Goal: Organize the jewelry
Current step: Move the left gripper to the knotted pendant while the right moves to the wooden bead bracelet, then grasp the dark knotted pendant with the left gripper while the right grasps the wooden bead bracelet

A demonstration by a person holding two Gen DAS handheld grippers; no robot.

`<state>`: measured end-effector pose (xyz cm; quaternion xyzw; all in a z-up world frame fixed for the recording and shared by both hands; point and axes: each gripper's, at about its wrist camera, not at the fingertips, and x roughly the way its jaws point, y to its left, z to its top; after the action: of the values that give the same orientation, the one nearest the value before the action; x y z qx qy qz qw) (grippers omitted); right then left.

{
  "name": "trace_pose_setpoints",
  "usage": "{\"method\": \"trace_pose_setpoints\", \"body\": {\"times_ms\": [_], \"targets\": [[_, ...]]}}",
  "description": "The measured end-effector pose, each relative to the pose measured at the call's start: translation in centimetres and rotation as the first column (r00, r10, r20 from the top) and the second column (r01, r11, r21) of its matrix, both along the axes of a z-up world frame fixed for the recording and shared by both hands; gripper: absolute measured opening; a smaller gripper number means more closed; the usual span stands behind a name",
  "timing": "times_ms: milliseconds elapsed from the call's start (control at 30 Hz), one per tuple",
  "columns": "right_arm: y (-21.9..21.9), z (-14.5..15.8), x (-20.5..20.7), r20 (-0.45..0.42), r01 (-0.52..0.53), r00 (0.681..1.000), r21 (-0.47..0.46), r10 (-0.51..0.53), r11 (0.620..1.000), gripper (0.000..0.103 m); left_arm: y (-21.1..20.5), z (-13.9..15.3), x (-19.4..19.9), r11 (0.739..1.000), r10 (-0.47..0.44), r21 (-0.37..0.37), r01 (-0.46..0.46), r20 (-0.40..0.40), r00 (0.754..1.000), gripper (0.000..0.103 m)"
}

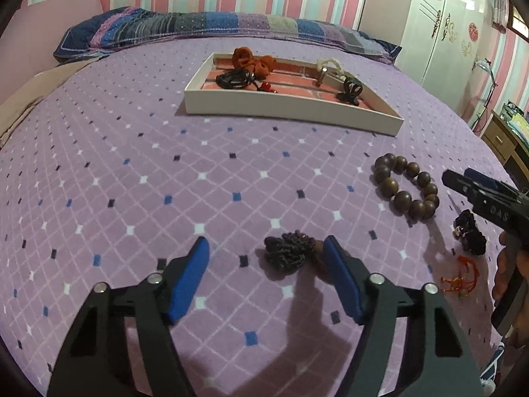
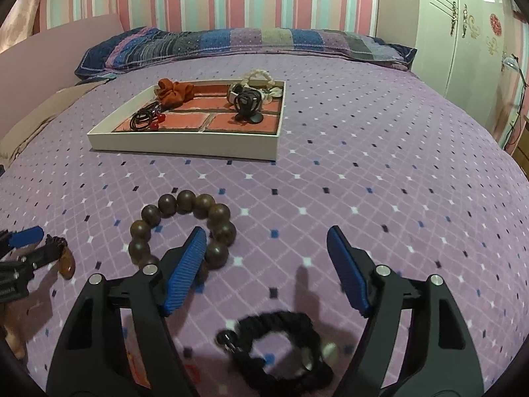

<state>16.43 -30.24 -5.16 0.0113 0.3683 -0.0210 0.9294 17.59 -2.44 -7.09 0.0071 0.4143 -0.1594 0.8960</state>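
the bed point(image 1: 132, 182) carries the tray point(image 1: 291, 112) far ahead; the wooden bead bracelet point(image 1: 406, 185) lies nearer the right tongs point(image 2: 264, 264), which are apart. the left tongs point(image 1: 266, 261), apart too, straddle the dark knotted cord point(image 1: 287, 253), hard against their right finger.

The only readable marking is a row of pale letters, "DAS", on the black body of the right hand-held gripper point(image 1: 489, 198), seen in the left wrist view just right of the wooden bead bracelet point(image 1: 407, 186). Any letters beyond those are cut off, and nothing else carries legible text.
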Motion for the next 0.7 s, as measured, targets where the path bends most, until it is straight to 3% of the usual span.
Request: {"method": "trace_pose_setpoints", "body": {"times_ms": [200, 333, 400, 700], "targets": [[1.6, -0.7, 2.3, -0.034, -0.006, 0.999, -0.007, 0.006, 1.0, 0.065, -0.2, -0.1, 0.2, 1.0, -0.009, -0.008, 0.009, -0.003, 1.0, 0.061], [2.2, -1.8, 3.4, -0.074, -0.009, 0.997, 0.017, 0.01, 1.0, 0.057, -0.6, -0.2, 0.1, 0.999, -0.031, -0.022, 0.031, -0.005, 1.0, 0.045], [2.4, -2.3, 3.7, -0.085, -0.011, 0.996, 0.007, 0.011, 1.0, 0.054, -0.7, -0.2, 0.1, 0.999, -0.037, -0.02, 0.037, -0.003, 0.999, 0.044], [2.6, -2.6, 4.9, -0.112, -0.015, 0.994, -0.002, 0.014, 1.0, 0.053, -1.1, -0.3, 0.2, 0.998, -0.059, -0.033, 0.059, 0.001, 0.998, 0.029]]}}
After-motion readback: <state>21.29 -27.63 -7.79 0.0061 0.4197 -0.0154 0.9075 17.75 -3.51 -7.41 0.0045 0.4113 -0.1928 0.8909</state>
